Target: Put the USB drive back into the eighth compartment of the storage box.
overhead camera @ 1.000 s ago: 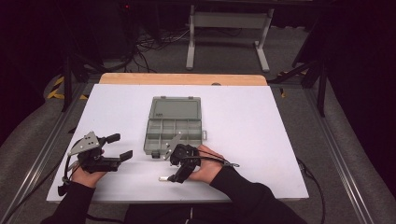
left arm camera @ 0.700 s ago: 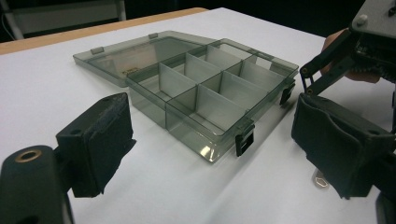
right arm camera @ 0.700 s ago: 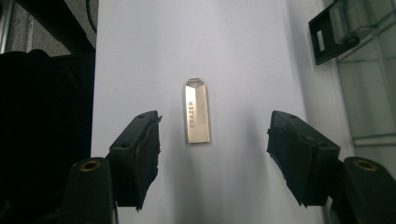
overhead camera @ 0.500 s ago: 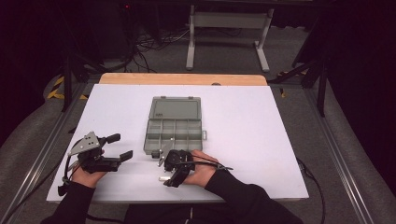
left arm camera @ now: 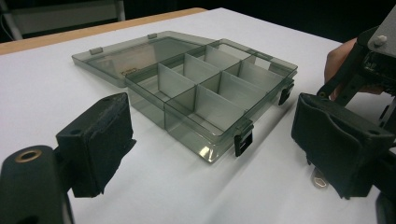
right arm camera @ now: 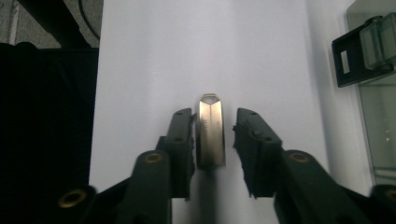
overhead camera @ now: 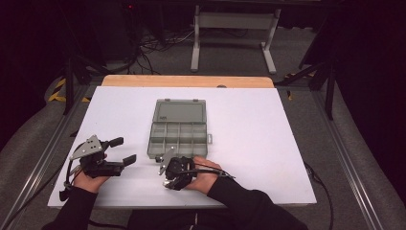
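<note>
A small brass-coloured metal piece (right arm camera: 210, 130) is seen lying on the white tabletop (overhead camera: 268, 143), just in front of the near edge of an open grey compartment box (overhead camera: 178, 135). In the right gripper view, the piece is framed between the two black jaws of the right gripper (right arm camera: 212, 140); the left pad seems to lie against it, while a narrow gap is left at the right pad, so the jaws are nearly closed around the piece but not yet pressed onto it. In the high view, the right gripper (overhead camera: 173, 173) is held low over the tabletop by the right hand (overhead camera: 203, 176), close to the box's front left corner.

The left gripper (overhead camera: 123, 151) is held by the left hand (overhead camera: 88, 178) to the left of the box, well apart from it, with its jaws spread wide and nothing between them. In the left gripper view, the box (left arm camera: 205, 88) is shown with its lid laid flat behind it, its dividers upright and two black latches at the front wall; the metal piece (left arm camera: 320, 179) is glimpsed just beneath the right-hand pad
</note>
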Tool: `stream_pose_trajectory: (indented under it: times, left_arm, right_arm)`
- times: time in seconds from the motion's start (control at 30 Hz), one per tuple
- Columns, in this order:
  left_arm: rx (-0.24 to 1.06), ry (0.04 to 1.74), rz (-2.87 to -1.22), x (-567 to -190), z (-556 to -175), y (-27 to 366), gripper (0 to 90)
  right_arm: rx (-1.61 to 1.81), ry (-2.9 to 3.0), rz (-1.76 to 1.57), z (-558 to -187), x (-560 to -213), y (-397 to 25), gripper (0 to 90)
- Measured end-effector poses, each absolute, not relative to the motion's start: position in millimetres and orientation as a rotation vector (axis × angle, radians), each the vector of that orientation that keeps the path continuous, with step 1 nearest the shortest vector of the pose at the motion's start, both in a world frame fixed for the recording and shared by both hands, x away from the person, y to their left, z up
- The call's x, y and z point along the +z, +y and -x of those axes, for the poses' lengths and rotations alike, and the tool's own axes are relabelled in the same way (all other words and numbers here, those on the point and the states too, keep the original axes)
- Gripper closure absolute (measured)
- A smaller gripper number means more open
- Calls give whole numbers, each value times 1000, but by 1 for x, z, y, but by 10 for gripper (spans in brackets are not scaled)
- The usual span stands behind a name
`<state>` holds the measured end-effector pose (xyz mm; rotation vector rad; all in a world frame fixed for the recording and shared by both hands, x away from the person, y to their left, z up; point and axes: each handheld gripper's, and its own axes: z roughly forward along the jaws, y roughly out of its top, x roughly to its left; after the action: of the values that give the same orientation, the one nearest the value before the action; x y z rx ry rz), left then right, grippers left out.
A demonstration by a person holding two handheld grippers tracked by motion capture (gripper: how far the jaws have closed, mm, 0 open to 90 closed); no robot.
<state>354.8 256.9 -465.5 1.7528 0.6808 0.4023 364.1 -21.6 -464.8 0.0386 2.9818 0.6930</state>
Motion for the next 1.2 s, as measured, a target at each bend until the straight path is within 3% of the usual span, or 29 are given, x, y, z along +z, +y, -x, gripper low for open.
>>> stream_pose_trajectory:
  times: [0.13, 0.6, 1.2]
  left_arm:
    - [401, 680, -1753, -465, -355, 257, 133]
    - [402, 679, -1753, -465, -355, 257, 133]
    - [398, 681, -1754, -466, -355, 257, 132]
  right_arm:
    - [685, 2984, -36, -364, -464, -21, 784]
    - [706, 2977, -27, -363, -461, -23, 792]
    - [799, 2907, -64, -372, -426, -46, 792]
